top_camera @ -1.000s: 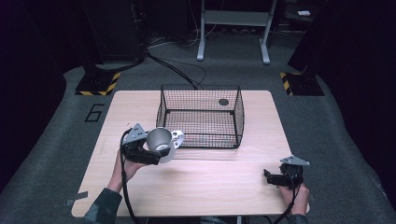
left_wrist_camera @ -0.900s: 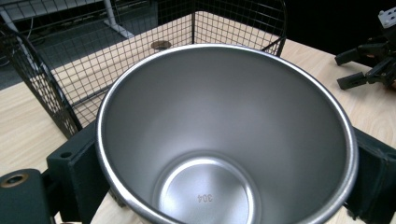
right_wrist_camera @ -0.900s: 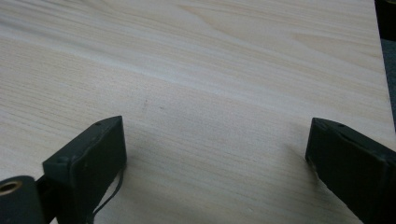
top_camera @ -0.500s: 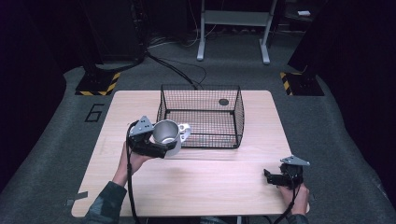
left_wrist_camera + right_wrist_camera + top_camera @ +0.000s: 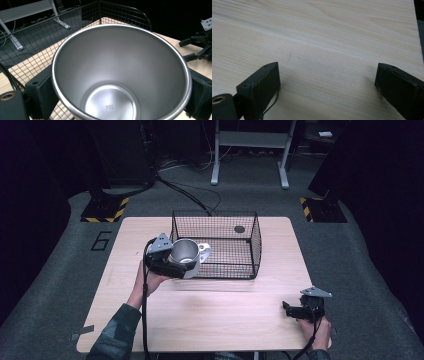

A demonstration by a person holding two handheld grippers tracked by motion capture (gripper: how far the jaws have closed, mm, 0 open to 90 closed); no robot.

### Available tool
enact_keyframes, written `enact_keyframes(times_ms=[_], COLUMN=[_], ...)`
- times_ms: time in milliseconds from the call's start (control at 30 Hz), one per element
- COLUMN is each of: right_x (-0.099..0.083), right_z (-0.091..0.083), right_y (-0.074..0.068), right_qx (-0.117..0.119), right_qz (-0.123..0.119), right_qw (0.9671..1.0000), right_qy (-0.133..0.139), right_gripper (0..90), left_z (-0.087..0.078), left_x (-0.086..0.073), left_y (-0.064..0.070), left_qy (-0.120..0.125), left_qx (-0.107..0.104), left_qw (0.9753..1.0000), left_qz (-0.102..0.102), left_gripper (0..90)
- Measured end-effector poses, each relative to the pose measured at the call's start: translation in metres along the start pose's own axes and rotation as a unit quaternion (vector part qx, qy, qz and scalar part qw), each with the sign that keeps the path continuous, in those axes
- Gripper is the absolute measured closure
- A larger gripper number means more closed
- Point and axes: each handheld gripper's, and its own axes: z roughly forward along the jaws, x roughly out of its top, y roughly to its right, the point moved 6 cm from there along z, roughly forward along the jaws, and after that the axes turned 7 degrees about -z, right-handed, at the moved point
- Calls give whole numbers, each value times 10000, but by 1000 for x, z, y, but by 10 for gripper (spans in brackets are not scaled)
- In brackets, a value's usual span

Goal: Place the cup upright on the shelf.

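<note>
left claw [image 5: 186, 262] was clamped on the steel cup [image 5: 183, 253], one jaw on each side of the cup wall, as the left gripper view showed. cup [image 5: 122, 72] was off the worktop [image 5: 150, 320], tipped so its mouth faced the camera; inside was empty, "304" stamped on the bottom. it sat at the near-left corner of the wire basket [image 5: 252, 245], right against or just over the basket's near-left wall; couldn't tell from above whether it had crossed the rim.

progress call: pick was done, carry looked mostly done, and the drop into the basket was what remained. cup was not in the basket yet. remaining: clear the top wire, get over the floor of the basket, lower, release.

right claw [image 5: 296, 310] was spread wide, holding nothing, parked low over the bare wood at the near-right of the worktop, well apart from the basket. right gripper view had both jaws far apart with only wood grain between them.

around: a small dark round thing [image 5: 239, 229] lay on the basket floor near the far wall; too small to identify. the left gripper's white part [image 5: 204, 251] showed just beside the cup, over the basket edge.

in the way: mainly the basket's near-left wall and rim [image 5: 75, 15]. the cup or a jaw could catch the wire if it went in low. the dark thing was far from the likely drop spot, so no clash expected.
</note>
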Motion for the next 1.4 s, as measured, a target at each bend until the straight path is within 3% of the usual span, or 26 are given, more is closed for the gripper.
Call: enact_keyframes(times_ms=[567,1033,1400], right_x=[0,0,0], right_z=[0,0,0], right_y=[0,0,0], right_qx=[-1,6,4], right_qz=[2,1,8], right_qw=[10000,10000,10000], right_qy=[0,23,42], right_gripper=[57,62,64], left_z=[25,56,79], left_x=[30,56,64], left_y=[-10,-17,-21], left_qy=[-60,-67,-129], left_qx=[11,3,-43], left_qw=[10000,10000,9999], left_qz=[10,-27,-90], left_gripper=[70,70,70])
